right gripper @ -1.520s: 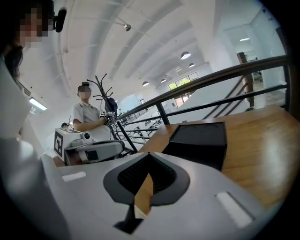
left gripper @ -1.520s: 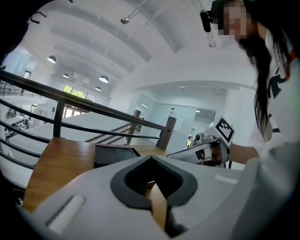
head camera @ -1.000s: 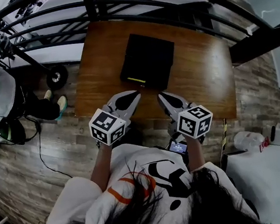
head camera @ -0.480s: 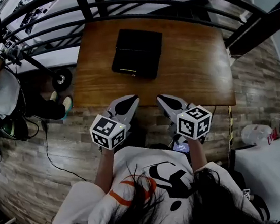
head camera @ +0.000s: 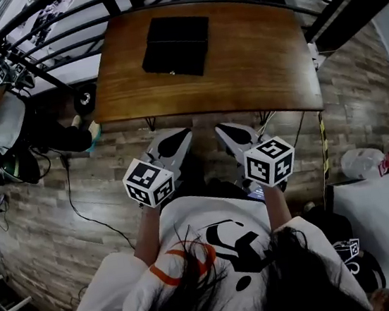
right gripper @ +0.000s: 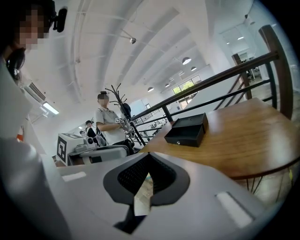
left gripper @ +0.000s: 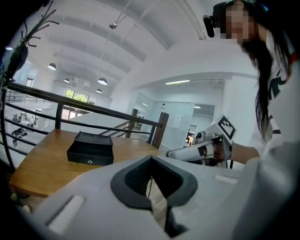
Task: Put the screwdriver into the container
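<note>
Ahead of both jaws, seeing a black container (head camera: 175, 45) sitting on the worktop (head camera: 253, 58). Holding the left gripper (head camera: 181, 136) and right gripper (head camera: 224, 130) side by side, jaws squeezed together, gripping nothing.

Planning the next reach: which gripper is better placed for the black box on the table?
Left, slightly. The black box sits left of centre on the table, nearer the left gripper than the right gripper. Both are shut and empty.

Wooden table (head camera: 253, 58) beside black railing (right gripper: 275, 61); plank floor (head camera: 41, 228); bystander (head camera: 2, 123) far left.
</note>
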